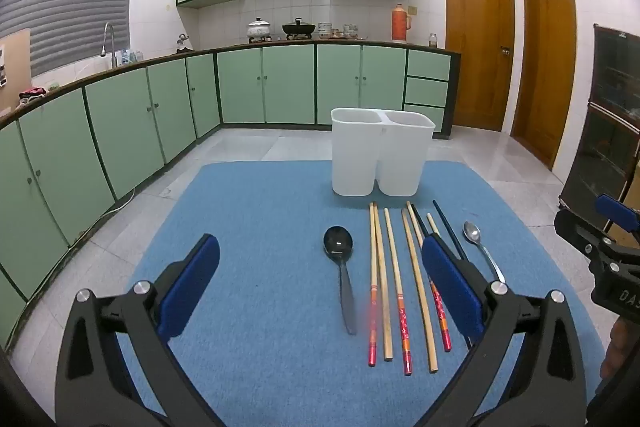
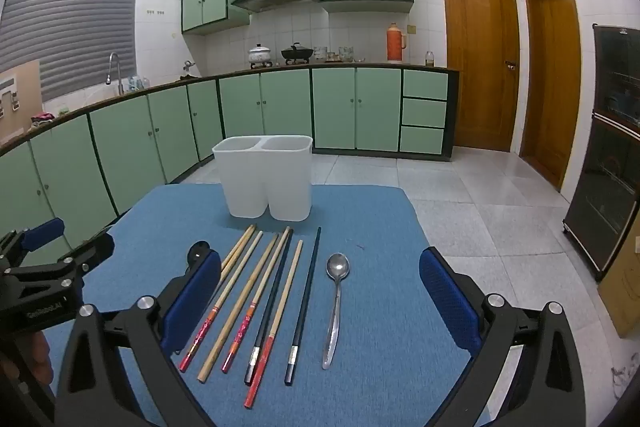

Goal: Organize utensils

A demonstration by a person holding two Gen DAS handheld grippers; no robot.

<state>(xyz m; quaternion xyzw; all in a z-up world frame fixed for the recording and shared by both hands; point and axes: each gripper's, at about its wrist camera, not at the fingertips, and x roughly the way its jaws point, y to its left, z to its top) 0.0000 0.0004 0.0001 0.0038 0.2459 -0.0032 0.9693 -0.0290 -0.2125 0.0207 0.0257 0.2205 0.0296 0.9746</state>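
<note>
A white two-compartment holder (image 1: 376,155) (image 2: 266,177) stands at the far side of the blue mat (image 1: 248,227) (image 2: 380,227). In front of it lie a black spoon (image 1: 342,267), several chopsticks (image 1: 394,283) (image 2: 260,299) of wood, red-ended and black kinds, and a metal spoon (image 1: 478,243) (image 2: 335,303). In the right wrist view the black spoon (image 2: 197,251) is mostly hidden behind a finger. My left gripper (image 1: 320,279) is open above the mat, over the black spoon and chopsticks. My right gripper (image 2: 320,299) is open above the chopsticks and metal spoon. Both are empty.
The mat covers a small table with floor tiles around it. Green kitchen cabinets (image 1: 160,115) run along the left and back. Wooden doors (image 1: 480,47) and a dark cabinet (image 2: 608,155) stand at the right. Each gripper shows at the edge of the other's view.
</note>
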